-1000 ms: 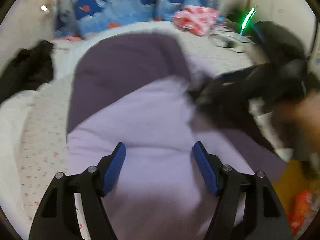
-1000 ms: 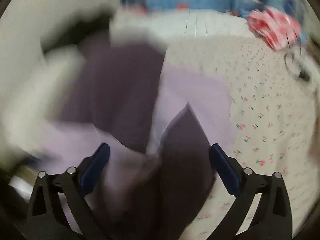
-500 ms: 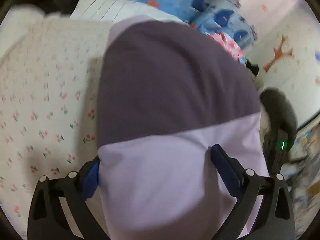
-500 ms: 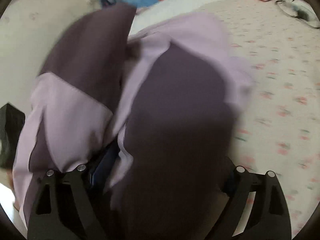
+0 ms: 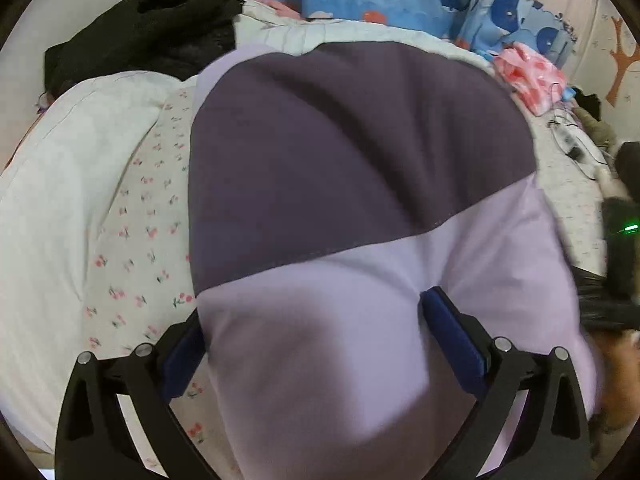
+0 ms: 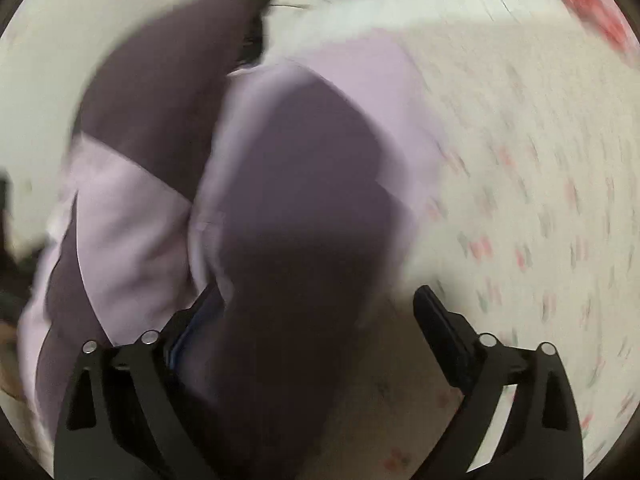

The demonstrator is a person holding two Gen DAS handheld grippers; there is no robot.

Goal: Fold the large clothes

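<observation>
Purple two-tone garment (image 5: 360, 208) folded on floral sheet (image 5: 148, 220), left tongs (image 5: 320, 340) spread wide, right tongs (image 6: 316, 328) just reopening, nothing clamped.

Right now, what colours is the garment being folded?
Dark purple and pale lilac garment; left wrist view shows it best.

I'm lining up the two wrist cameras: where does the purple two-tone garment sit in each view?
Left wrist: the purple two-tone garment fills the centre, lilac part nearest the camera.
Right wrist: centre-left, blurred, its dark panel nearest the camera.
Shared landmark: the floral bedsheet beneath it.
</observation>
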